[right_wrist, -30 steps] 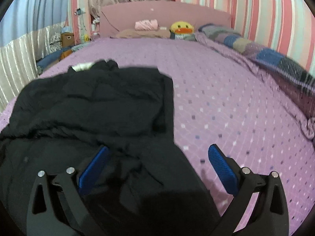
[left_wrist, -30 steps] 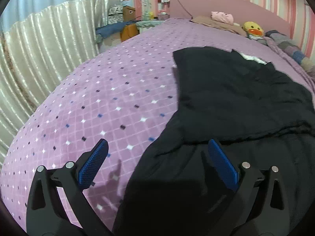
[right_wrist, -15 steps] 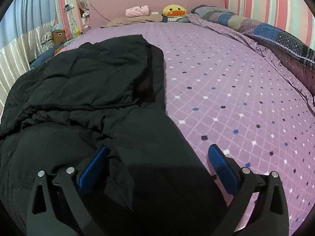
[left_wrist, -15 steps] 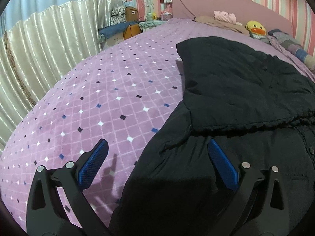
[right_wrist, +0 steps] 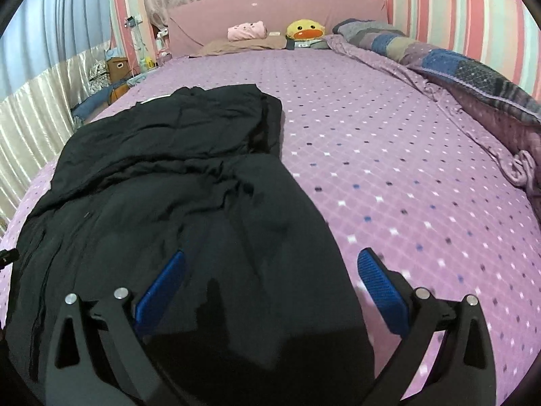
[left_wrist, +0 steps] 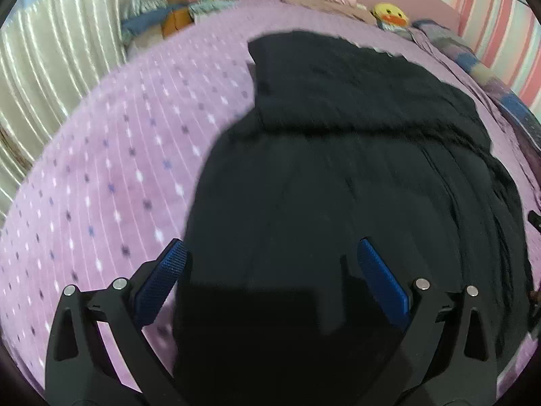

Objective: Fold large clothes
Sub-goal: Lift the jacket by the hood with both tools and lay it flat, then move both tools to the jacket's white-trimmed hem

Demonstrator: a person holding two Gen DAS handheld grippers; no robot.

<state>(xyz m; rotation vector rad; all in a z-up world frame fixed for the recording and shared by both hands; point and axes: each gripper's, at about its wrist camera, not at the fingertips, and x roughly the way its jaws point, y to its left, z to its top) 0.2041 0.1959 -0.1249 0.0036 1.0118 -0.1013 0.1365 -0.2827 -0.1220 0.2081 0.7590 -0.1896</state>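
Right wrist view: both hand-held grippers (right_wrist: 270,282) (left_wrist: 270,274) spread wide over crumpled, matte black garment (right_wrist: 169,182).

Home bedroom, purple diamond-print bed (right_wrist: 389,169), pink headboard (right_wrist: 277,10) behind it, duck plush (right_wrist: 305,30) against headboard, striped wallpaper (right_wrist: 456,17) above

Your right gripper (right_wrist: 270,280) hangs with its blue pads wide apart over the near edge of the black garment (right_wrist: 175,182), which lies partly folded on the purple diamond-patterned bedspread (right_wrist: 389,155), a yellow duck plush (right_wrist: 305,30) at the headboard.
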